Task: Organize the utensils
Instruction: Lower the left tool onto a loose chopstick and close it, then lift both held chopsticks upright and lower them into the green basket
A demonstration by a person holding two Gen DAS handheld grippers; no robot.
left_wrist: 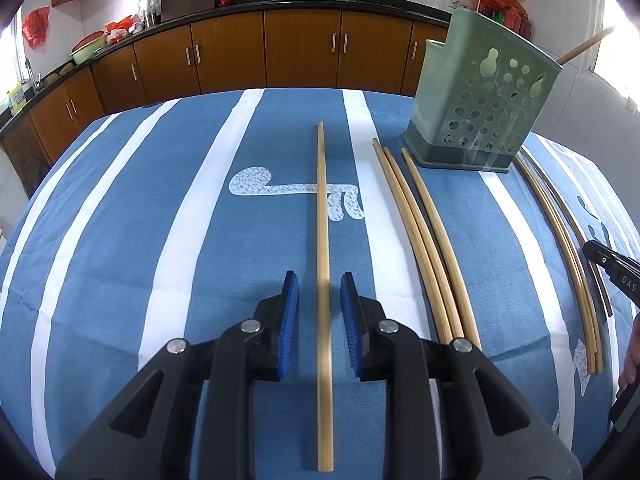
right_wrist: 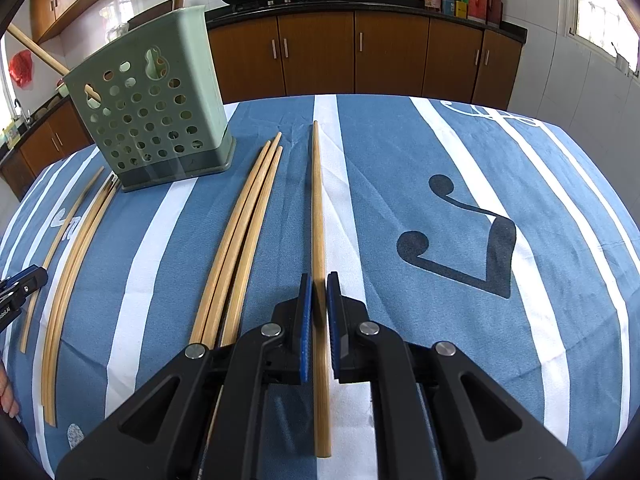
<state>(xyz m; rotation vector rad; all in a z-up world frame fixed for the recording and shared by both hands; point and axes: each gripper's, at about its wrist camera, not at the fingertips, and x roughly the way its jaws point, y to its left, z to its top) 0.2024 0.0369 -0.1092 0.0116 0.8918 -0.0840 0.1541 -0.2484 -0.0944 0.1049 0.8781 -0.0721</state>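
Lying lengthwise on the striped blue cloth [left_wrist: 120,240], one chopstick [left_wrist: 323,240] runs between the left gripper [left_wrist: 319,286], whose pads stand apart on either side without touching it. The right gripper [right_wrist: 319,292] is nearly closed around another chopstick [right_wrist: 318,220]; whether it grips cannot be told. Three chopsticks [right_wrist: 240,240] lie just left of that. The green holder [right_wrist: 152,100] stands at the far left.

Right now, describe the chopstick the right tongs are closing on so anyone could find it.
Start at the green holder on the blue striped cloth. Right of it lie three bundled chopsticks. The lone chopstick beyond them, on the white stripe, sits between the right tongs.
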